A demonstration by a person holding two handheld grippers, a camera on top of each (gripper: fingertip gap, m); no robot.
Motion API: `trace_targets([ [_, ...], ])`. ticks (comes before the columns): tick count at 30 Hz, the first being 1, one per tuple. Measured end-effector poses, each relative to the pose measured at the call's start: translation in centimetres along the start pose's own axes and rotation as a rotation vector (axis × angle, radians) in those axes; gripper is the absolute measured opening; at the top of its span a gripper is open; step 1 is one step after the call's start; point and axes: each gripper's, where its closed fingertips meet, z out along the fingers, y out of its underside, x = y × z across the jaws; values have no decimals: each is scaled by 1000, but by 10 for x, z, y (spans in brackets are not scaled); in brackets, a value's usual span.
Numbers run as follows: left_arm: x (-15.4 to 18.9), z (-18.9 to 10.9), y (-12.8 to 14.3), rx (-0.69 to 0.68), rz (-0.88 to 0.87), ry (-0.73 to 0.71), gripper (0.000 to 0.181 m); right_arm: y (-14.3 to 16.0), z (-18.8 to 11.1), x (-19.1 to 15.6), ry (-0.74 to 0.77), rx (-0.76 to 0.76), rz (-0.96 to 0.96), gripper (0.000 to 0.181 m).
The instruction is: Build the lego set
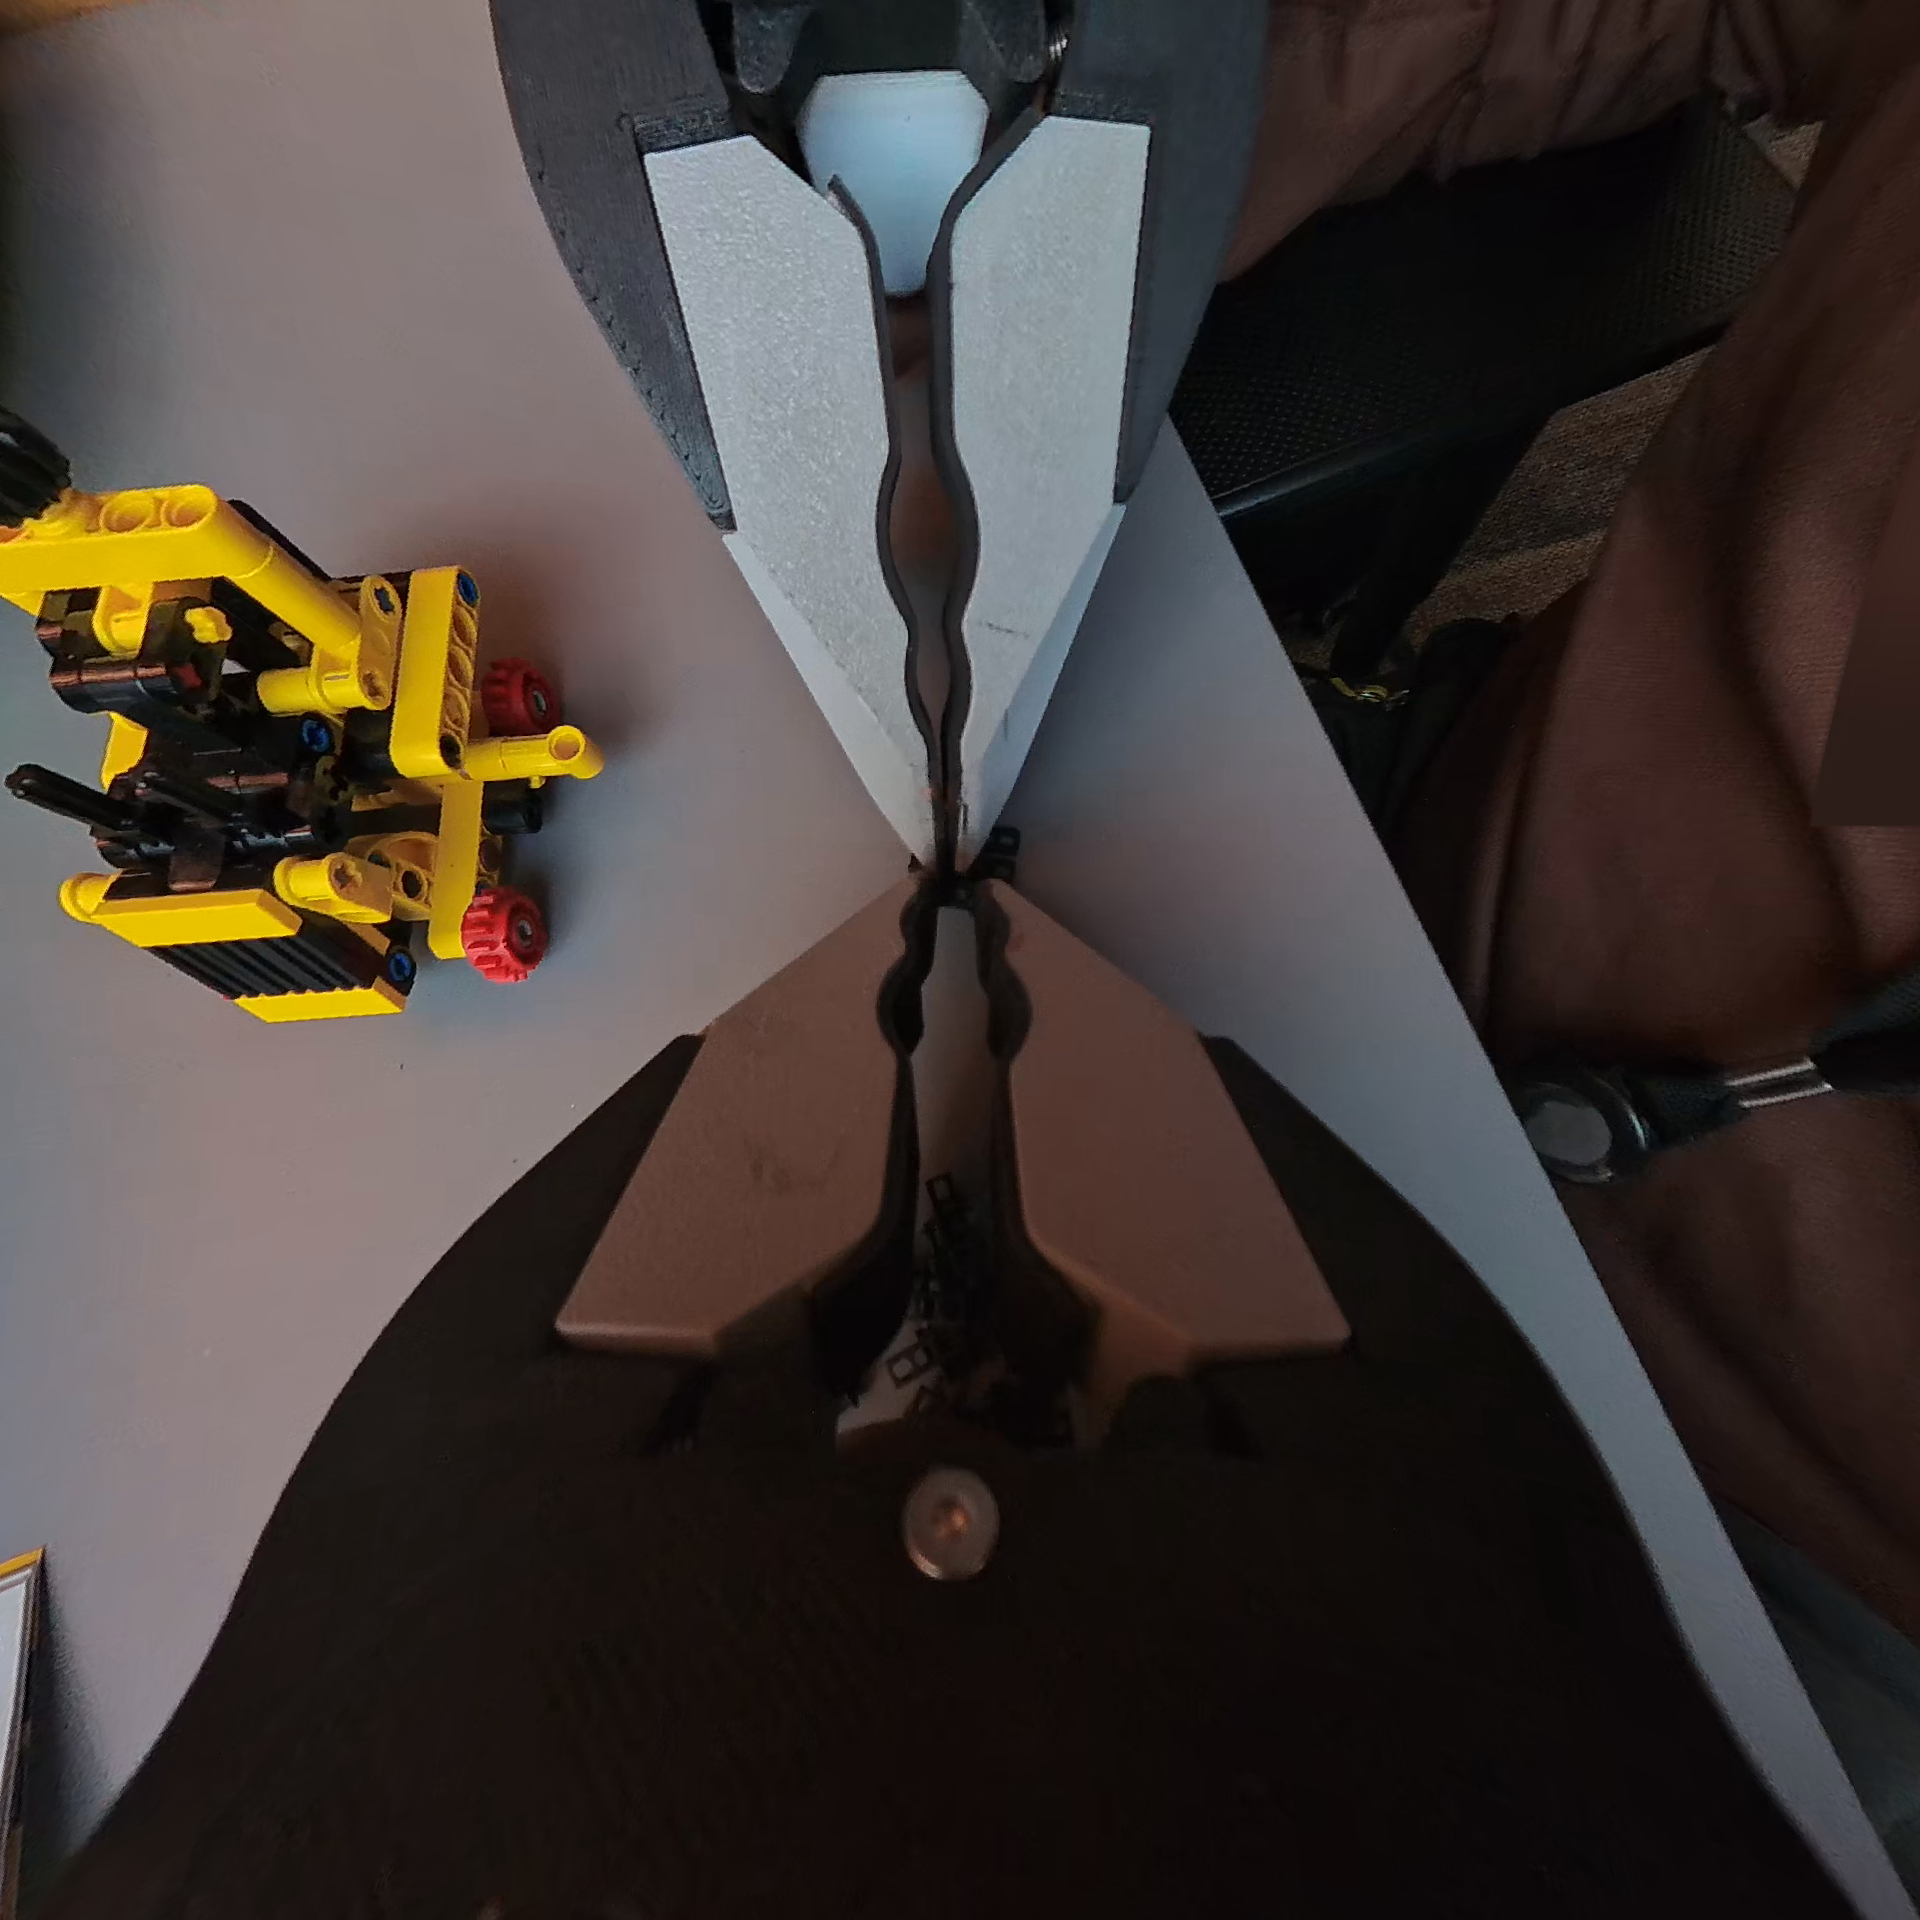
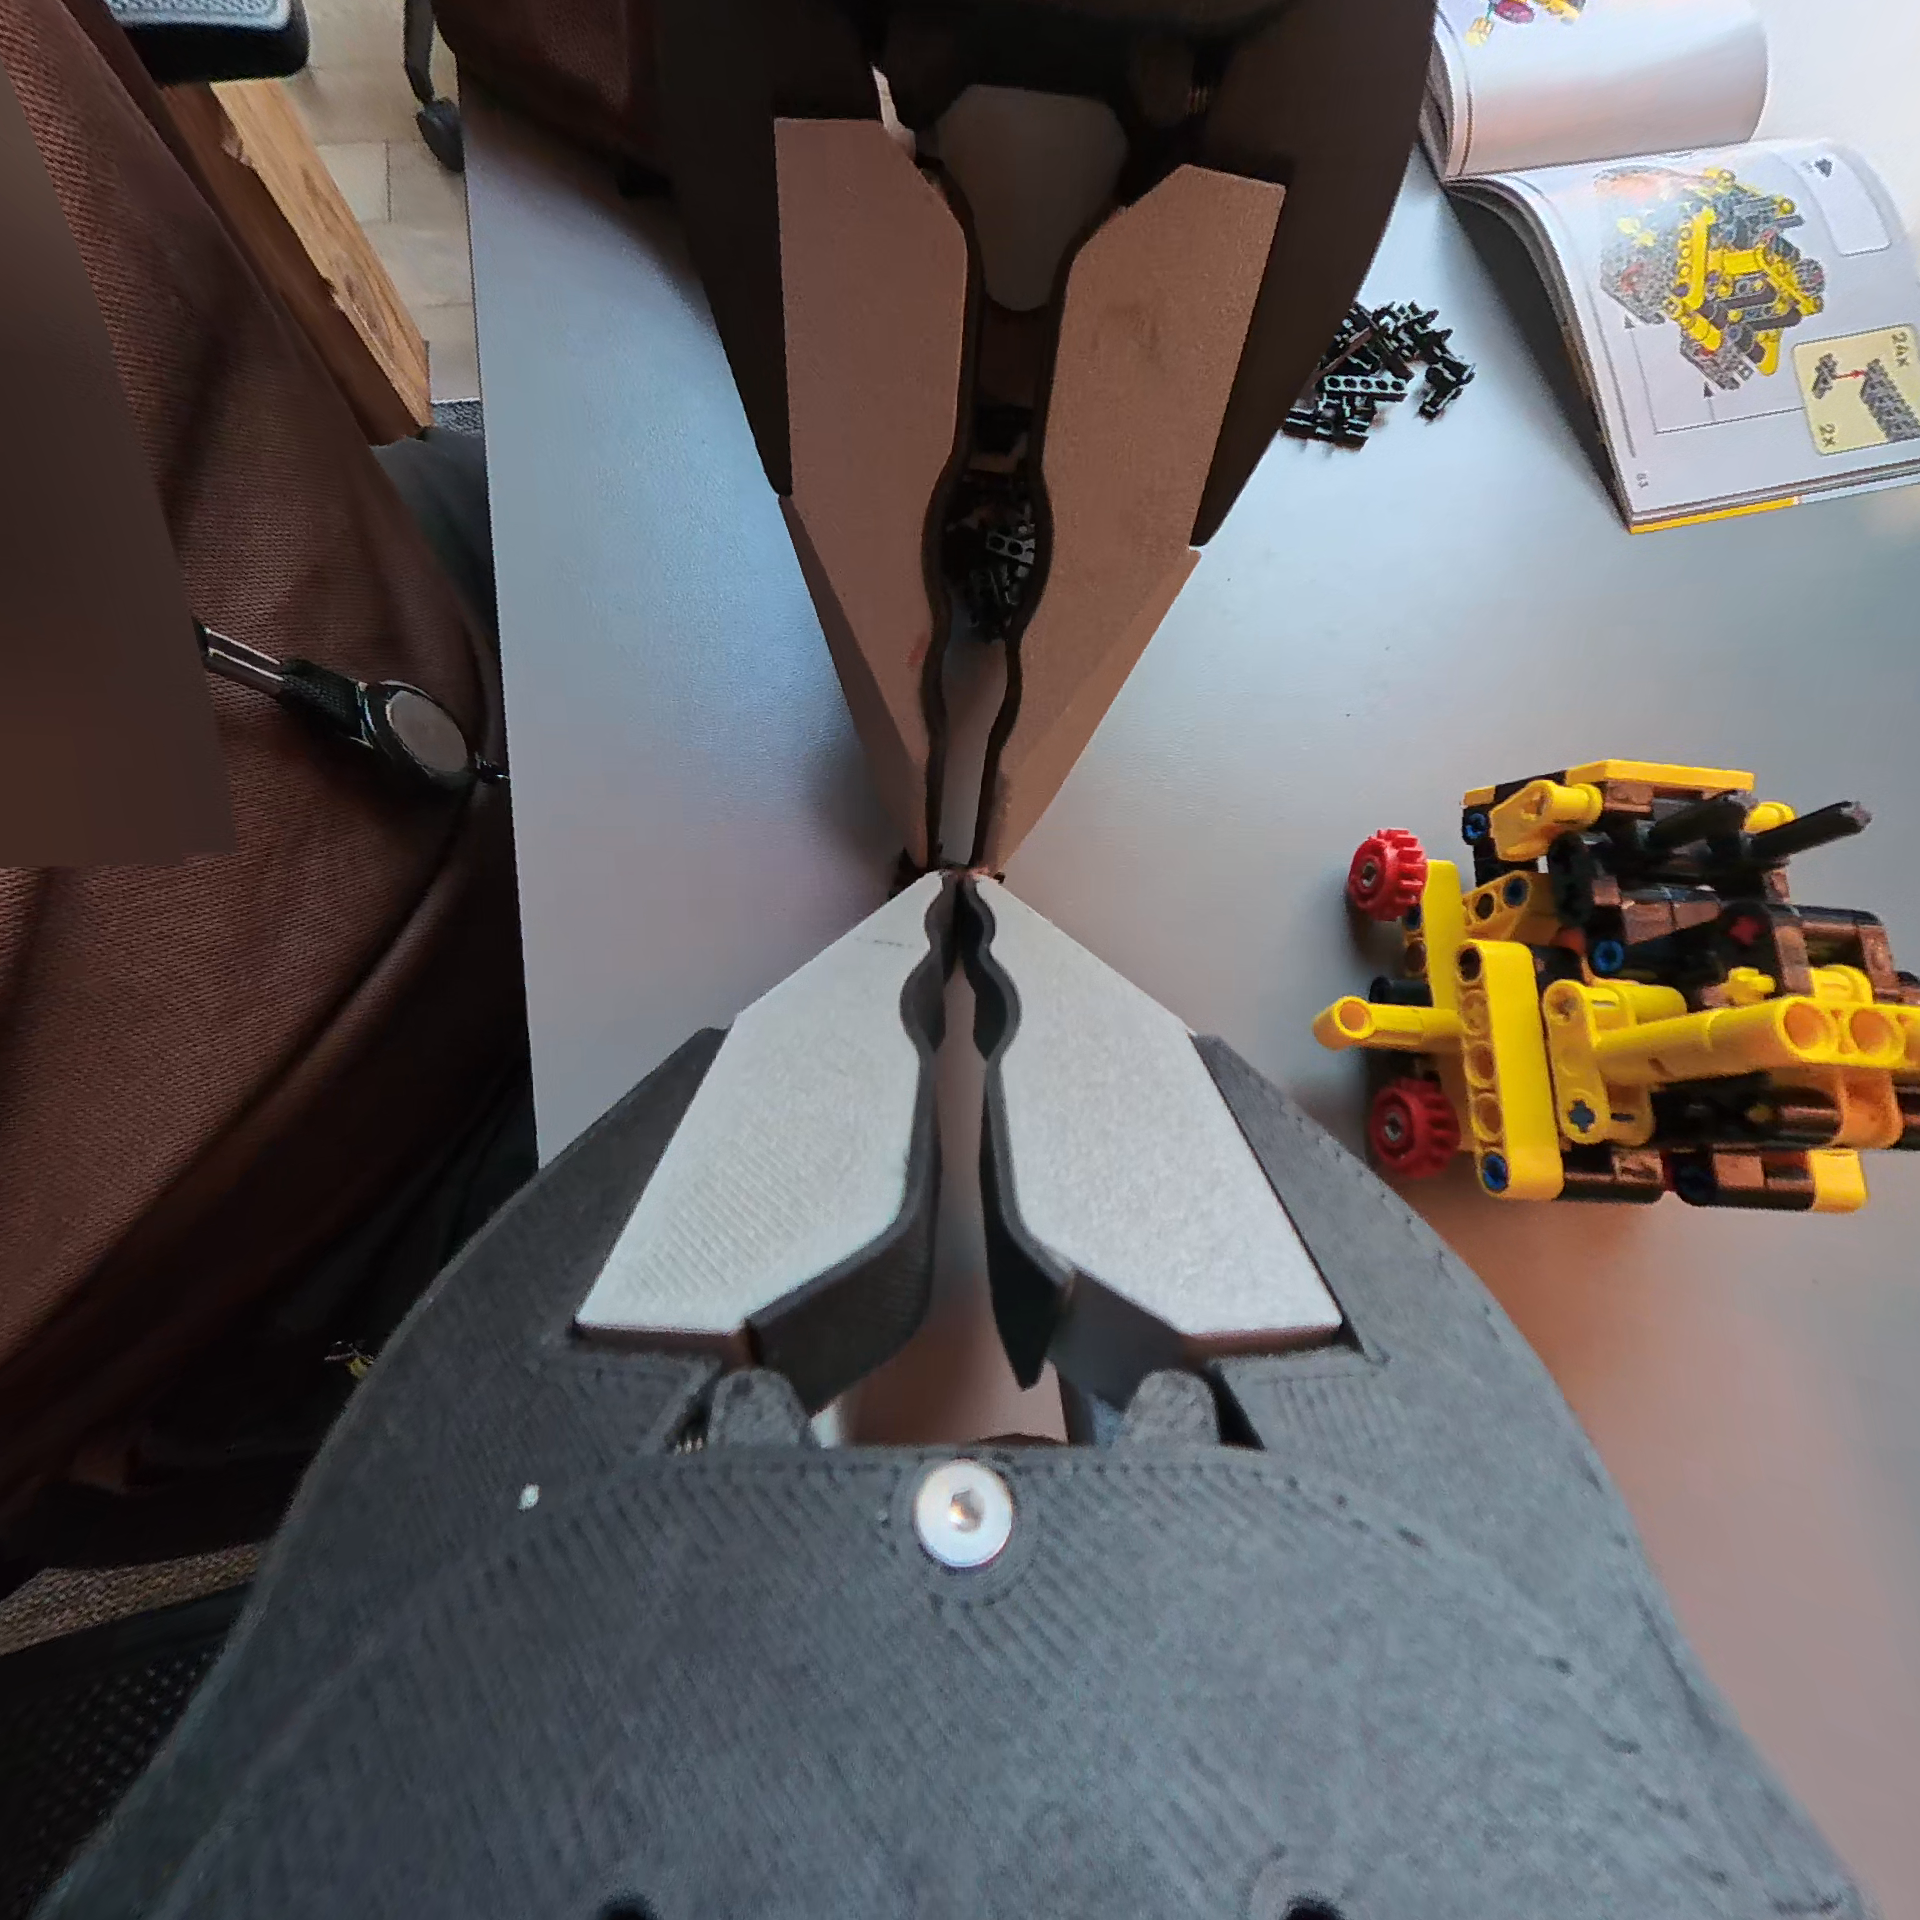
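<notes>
Left gripper (left wrist view): nearest the lens, the left gripper point(image 1: 948, 894) is seen with its tips pinched narrow at the centre; a black track chain point(image 1: 940, 1278) shows through the gap behind them and appears to be held there
Right gripper, opposite: the right gripper point(image 1: 951, 821) is met tip to tip from twelve o'clock, its tips pressed together; what is pinched cannot be made out
Model: the yellow and black lego model point(image 1: 301, 748) is set on the grey table point(image 1: 312, 260) at nine o'clock, well apart from both tips
Edge: the table edge is crossed just under the tips, with a person's brown garment point(image 1: 1662, 727) at three o'clock

Right gripper (right wrist view): nearest the lens, the right gripper point(image 2: 961, 894) is shown narrow, its fingertips touching
Left gripper, opposite: the left gripper point(image 2: 961, 847) is seen at twelve o'clock, the track chain point(image 2: 992, 551) visible in its gap
Model: the lego model point(image 2: 1621, 997) is found at three o'clock
Spares: loose black links point(image 2: 1377, 364) lie at one o'clock, beside the open instruction booklet point(image 2: 1714, 343)

Risk, misalignment: the link could be twisted rather than clipped if the tips are pushed off-axis
Risk, drop: since the join is made near the table edge, a slipped chain could be lost to the floor
Risk, grip: the chain could be pulled apart if too much force is applied
</notes>
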Motion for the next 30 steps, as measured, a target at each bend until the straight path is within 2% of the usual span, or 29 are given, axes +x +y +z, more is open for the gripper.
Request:
trace_targets([
  [6, 0, 0, 0, 1, 1, -5, 4, -9, -6, 2, -12, 67, 36, 0],
  [21, 1, 0, 1, -2, -6, 8, 4, -2, 1, 0, 13, -15, -26, 0],
  [30, 0, 1, 0, -3, -4, -7, 4, -3, -1, 2, -25, 22, 30, 0],
])
